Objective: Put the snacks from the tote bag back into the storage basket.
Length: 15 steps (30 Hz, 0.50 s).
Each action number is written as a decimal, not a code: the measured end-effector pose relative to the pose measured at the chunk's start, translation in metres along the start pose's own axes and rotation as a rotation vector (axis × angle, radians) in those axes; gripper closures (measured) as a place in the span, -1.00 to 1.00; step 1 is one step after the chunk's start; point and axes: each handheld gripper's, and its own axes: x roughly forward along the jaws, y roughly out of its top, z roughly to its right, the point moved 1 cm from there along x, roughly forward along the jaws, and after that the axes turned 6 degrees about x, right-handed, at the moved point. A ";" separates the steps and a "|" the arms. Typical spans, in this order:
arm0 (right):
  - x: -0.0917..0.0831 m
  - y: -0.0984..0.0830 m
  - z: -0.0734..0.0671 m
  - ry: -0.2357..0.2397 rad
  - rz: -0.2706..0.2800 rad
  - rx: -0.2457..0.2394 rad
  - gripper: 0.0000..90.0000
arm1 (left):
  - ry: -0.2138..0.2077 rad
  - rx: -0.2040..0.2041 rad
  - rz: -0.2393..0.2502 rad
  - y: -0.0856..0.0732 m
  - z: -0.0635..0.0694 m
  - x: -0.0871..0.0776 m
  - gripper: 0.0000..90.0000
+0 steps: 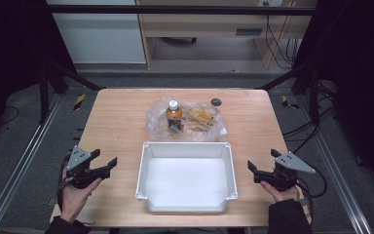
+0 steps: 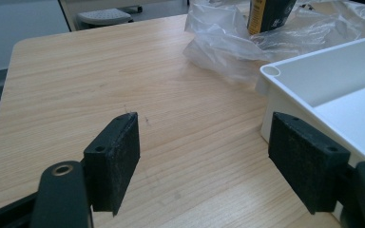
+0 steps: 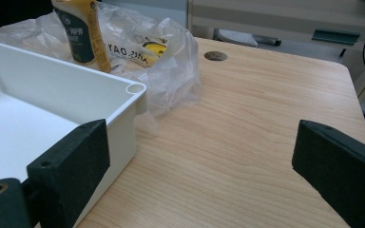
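An empty white tray (image 1: pixel 146 165) sits at the near middle of the wooden table (image 1: pixel 117 122). Behind it lies a crumpled clear plastic bag (image 1: pixel 158 119) with an upright amber bottle (image 1: pixel 174 116) with a white cap and a yellow packet (image 1: pixel 202 116) inside it. My left gripper (image 1: pixel 104 165) rests open near the table's front left, left of the tray (image 2: pixel 285 71); its pads (image 2: pixel 119 156) hold nothing. My right gripper (image 1: pixel 254 170) stands open to the tray's right, its jaws wide apart beside the tray corner (image 3: pixel 135 89). The bottle (image 3: pixel 83 33) and bag (image 3: pixel 171 61) rise beyond that corner.
A small dark round cap (image 1: pixel 216 102) is set in the table near the far edge (image 3: pixel 216 56). Black frame posts stand at both sides of the table. Cables lie on the floor at the right. Bare wood lies on either side of the tray.
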 end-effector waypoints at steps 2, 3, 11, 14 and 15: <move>0.000 0.000 0.000 0.002 -0.003 0.000 -0.88 | -0.002 -0.001 -0.001 0.001 0.002 0.001 -0.42; 0.001 0.000 0.000 0.002 -0.007 -0.002 -0.88 | -0.003 0.000 0.000 0.002 0.003 0.001 -0.42; 0.002 -0.001 -0.001 0.000 -0.023 -0.004 -0.88 | -0.016 0.002 0.002 0.007 0.008 0.002 -0.42; 0.003 -0.001 -0.001 0.001 -0.026 -0.010 -0.88 | -0.019 0.006 0.005 0.009 0.010 0.004 -0.42; 0.003 -0.001 -0.001 0.000 -0.029 -0.009 -0.88 | -0.022 0.009 0.006 0.010 0.010 0.004 -0.42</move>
